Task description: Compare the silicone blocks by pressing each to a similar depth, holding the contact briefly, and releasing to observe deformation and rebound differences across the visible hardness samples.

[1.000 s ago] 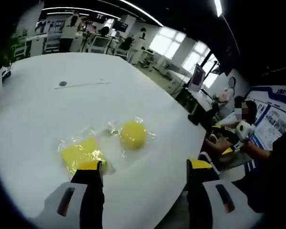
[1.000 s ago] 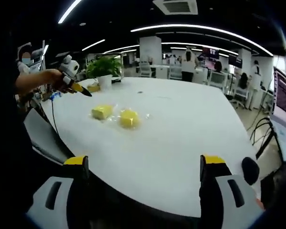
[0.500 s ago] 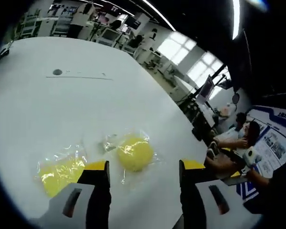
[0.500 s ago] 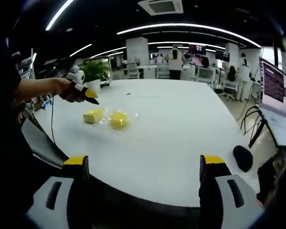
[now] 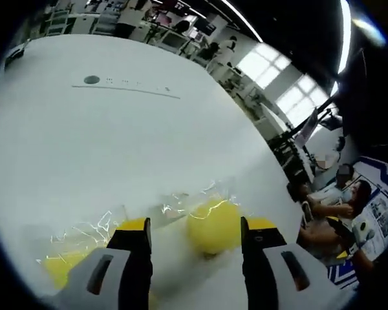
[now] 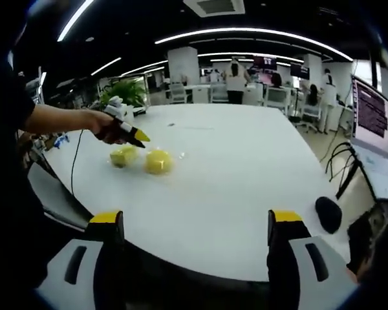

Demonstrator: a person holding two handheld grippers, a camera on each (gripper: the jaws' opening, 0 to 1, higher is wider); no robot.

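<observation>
Two yellow silicone blocks in clear wrap lie on the white table (image 5: 116, 135). In the left gripper view the rounded block (image 5: 213, 224) sits just beyond my left gripper (image 5: 198, 227), between its open jaws, and the flatter block (image 5: 57, 269) lies low at the left beside the left jaw. The right gripper view shows the rounded block (image 6: 158, 161) and the flatter block (image 6: 122, 156) far off, with a hand holding the left gripper (image 6: 141, 136) just above them. My right gripper (image 6: 195, 221) hangs open near the table's near edge, holding nothing.
A black mouse-like object (image 6: 328, 214) lies near the table's right edge. A potted plant (image 6: 125, 94) stands at the far left end and a screen (image 6: 374, 121) to the right. People and desks fill the background. A small dark disc (image 5: 91, 80) sits on the far tabletop.
The left gripper has come down close over the blocks, its jaws a little narrower than a second ago, now framing the rounded block. The right gripper has barely moved.
</observation>
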